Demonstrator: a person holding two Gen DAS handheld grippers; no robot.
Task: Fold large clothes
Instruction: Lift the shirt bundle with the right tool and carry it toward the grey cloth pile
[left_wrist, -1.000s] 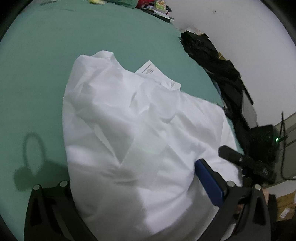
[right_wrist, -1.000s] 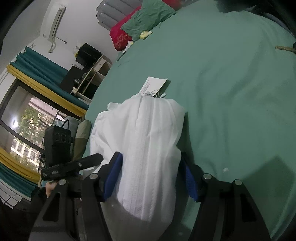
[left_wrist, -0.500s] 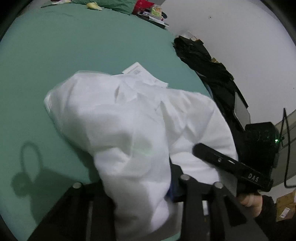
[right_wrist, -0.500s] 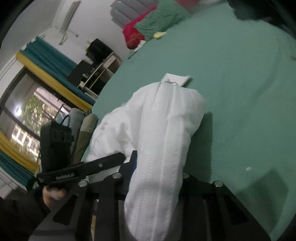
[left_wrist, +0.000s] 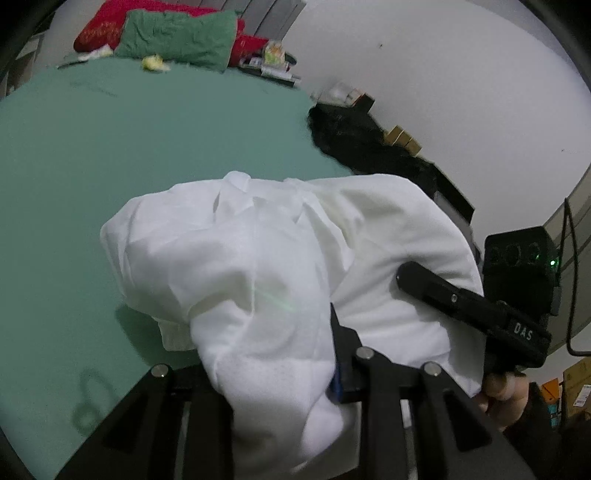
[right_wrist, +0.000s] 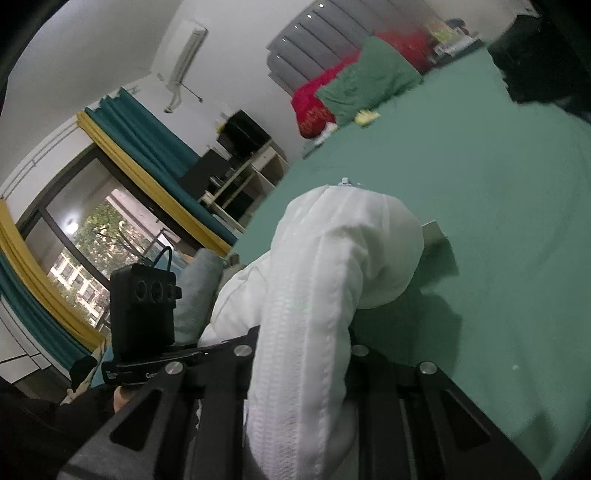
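Note:
A large white garment (left_wrist: 258, 266) hangs bunched over the green bed sheet (left_wrist: 110, 147), lifted off it at the near edge. My left gripper (left_wrist: 269, 373) is shut on a thick fold of it; the cloth hides the fingertips. My right gripper (right_wrist: 303, 354) is shut on another fold of the same white garment (right_wrist: 332, 258), its ribbed hem running down between the jaws. A white paper tag (right_wrist: 434, 230) sticks out behind the bundle. The right gripper also shows in the left wrist view (left_wrist: 472, 306), the left one in the right wrist view (right_wrist: 144, 314).
Green and red pillows (left_wrist: 177, 33) lie at the head of the bed. A pile of black clothes (left_wrist: 362, 144) sits at the bed's right edge by the white wall. A window with teal and yellow curtains (right_wrist: 140, 147) and shelves (right_wrist: 240, 173) stand to the left.
Both grippers have closed on the garment and lifted it up off the bed, gathering it into a hanging bundle. The cameras have tilted up toward the pillows and the wall.

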